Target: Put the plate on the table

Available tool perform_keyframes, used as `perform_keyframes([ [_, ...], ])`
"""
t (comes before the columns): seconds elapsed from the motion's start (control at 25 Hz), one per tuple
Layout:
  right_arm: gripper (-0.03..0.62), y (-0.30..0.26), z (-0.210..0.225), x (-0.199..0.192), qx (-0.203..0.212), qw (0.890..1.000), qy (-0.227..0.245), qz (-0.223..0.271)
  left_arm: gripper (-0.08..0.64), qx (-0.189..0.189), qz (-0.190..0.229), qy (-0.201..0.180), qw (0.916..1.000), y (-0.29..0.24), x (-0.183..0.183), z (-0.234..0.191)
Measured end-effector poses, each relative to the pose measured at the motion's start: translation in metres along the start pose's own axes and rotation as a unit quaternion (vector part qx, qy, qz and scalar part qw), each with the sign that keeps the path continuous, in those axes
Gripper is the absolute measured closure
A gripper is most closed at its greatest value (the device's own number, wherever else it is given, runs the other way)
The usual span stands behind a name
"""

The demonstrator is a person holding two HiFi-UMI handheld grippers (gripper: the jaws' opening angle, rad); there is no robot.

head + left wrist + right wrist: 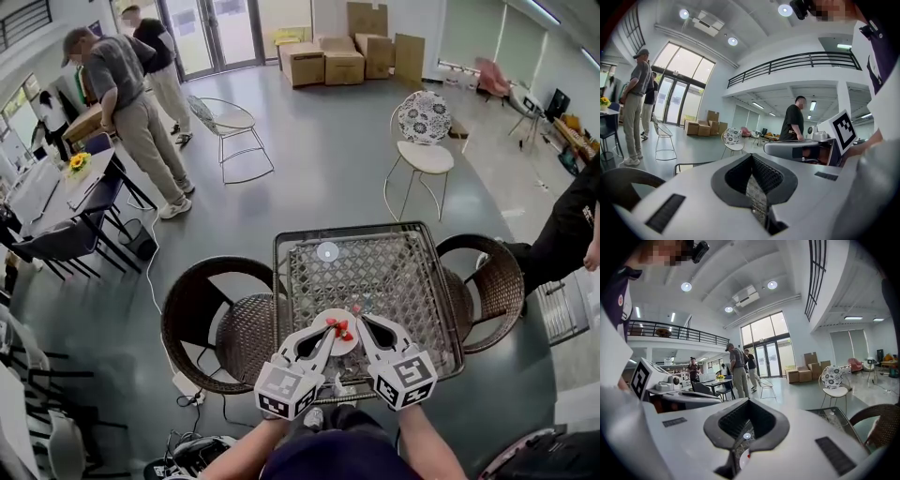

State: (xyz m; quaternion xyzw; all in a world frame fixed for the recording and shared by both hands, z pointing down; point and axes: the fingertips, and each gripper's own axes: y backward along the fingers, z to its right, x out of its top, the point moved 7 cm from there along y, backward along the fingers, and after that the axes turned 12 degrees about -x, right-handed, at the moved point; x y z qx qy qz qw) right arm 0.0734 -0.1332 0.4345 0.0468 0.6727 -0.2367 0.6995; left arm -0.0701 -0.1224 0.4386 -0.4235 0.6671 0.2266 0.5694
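A small white plate (339,334) with a red pattern lies on the glass-topped wicker table (394,272), near its front edge. My left gripper (328,337) reaches the plate's left side and my right gripper (360,324) its right side, their tips almost meeting over it. In the left gripper view the left gripper (751,156) has its jaws together, with only wicker showing through the slit. The right gripper (749,401) is likewise shut, and a sliver of the plate (745,459) shows below its jaws. Whether either tip touches the plate is unclear.
A small white disc (326,251) lies at the table's far side. Brown wicker chairs stand to the left (202,319) and right (492,281) of the table. A white metal chair (422,150) is beyond it. People stand at the far left (131,103) and right edge (567,225).
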Motion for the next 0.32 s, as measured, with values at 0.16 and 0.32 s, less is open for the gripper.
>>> perform_keyframes([
  [0.16, 0.588, 0.0024, -0.0028, 0.0004, 0.002, 1.000, -0.001, 0.002, 0.552, 0.000, 0.000, 0.002, 1.0000, 0.0022, 0.0006, 0.0036],
  [0.32, 0.588, 0.0035, -0.0042, -0.0029, 0.004, 1.000, -0.001, 0.004, 0.552, 0.000, 0.000, 0.003, 1.0000, 0.0027, -0.0032, 0.0061],
])
